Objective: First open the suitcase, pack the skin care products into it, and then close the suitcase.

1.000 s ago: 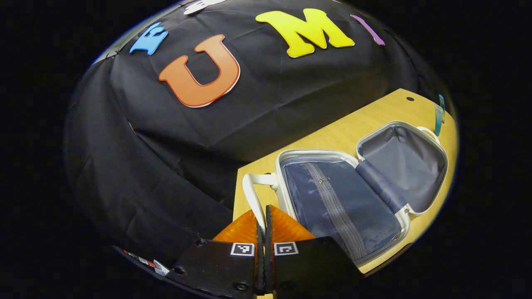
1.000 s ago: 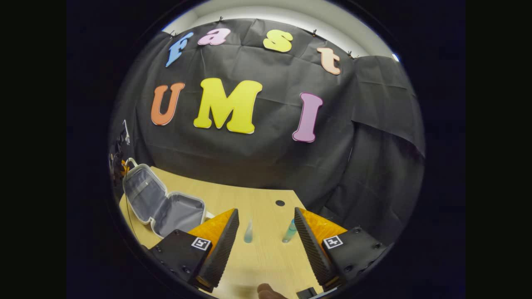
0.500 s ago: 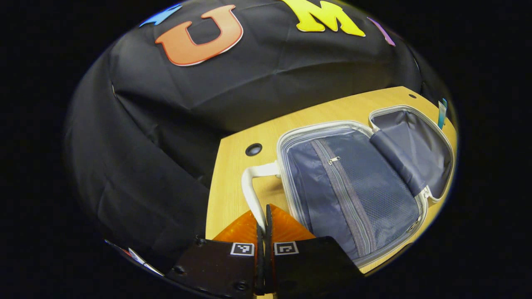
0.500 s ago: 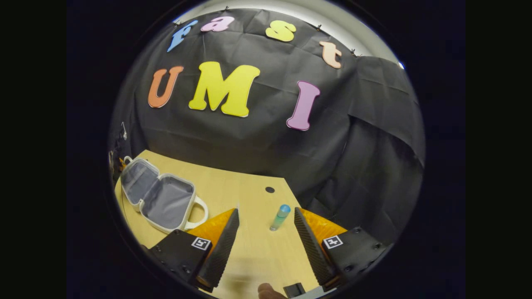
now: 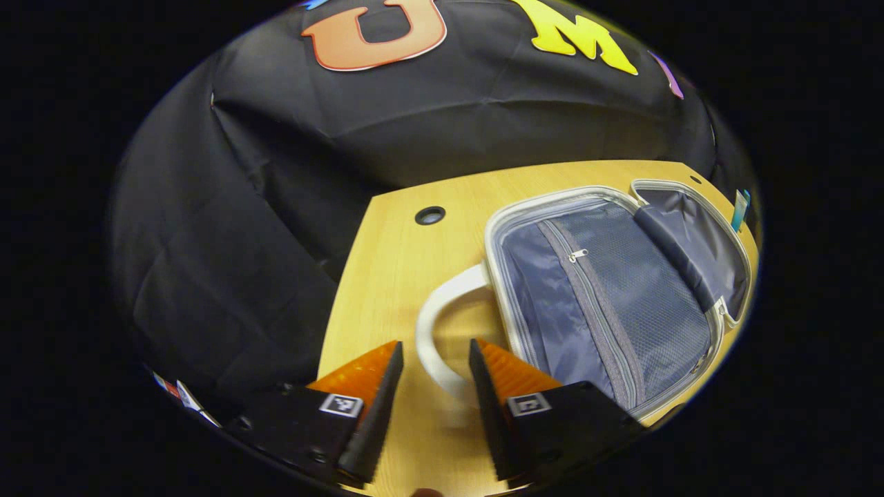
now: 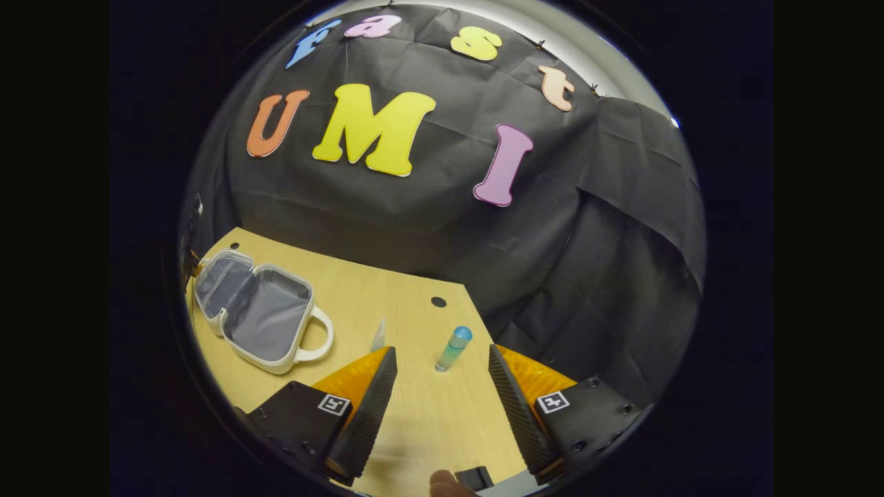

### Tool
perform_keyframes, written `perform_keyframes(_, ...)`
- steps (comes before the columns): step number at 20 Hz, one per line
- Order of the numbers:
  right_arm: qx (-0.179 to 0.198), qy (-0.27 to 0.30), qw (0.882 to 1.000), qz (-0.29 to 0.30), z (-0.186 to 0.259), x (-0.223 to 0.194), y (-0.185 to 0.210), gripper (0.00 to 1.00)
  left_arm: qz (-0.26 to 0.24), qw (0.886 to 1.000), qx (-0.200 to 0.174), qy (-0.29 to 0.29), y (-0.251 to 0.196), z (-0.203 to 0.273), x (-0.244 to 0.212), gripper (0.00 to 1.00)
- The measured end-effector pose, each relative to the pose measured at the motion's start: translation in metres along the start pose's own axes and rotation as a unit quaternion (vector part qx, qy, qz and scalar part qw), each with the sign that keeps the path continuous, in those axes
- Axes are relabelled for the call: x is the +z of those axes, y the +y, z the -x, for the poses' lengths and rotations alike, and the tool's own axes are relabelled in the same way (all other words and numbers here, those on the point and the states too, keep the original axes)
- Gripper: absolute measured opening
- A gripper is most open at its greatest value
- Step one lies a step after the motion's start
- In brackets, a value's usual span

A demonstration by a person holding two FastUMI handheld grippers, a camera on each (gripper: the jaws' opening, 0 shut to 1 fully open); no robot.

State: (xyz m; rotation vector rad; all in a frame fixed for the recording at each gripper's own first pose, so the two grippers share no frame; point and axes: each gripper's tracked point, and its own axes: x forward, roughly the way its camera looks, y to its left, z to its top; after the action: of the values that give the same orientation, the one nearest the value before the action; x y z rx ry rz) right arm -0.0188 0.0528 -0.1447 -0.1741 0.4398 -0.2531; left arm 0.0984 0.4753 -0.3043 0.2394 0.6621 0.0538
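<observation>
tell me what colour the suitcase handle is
White, seen best in the left gripper view, where the handle curves between the open claw's fingers.

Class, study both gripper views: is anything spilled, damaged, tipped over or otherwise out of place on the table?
Nothing stands out. The suitcase lies open and flat on the table, lining intact. The blue-capped bottle stands upright, a clear tube beside it. No spill shows.

Wooden table (image 6: 414,428) bears open suitcase (image 6: 252,314) and two bottles (image 6: 452,347).
</observation>
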Motion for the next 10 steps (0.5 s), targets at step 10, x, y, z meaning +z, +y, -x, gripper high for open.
perform_keyframes(10,0.051,0.0,0.999,-0.009,-0.032,-0.005,-0.002,0.8,-0.007,0.985,-0.093,-0.146,-0.165,0.119,0.133,0.98)
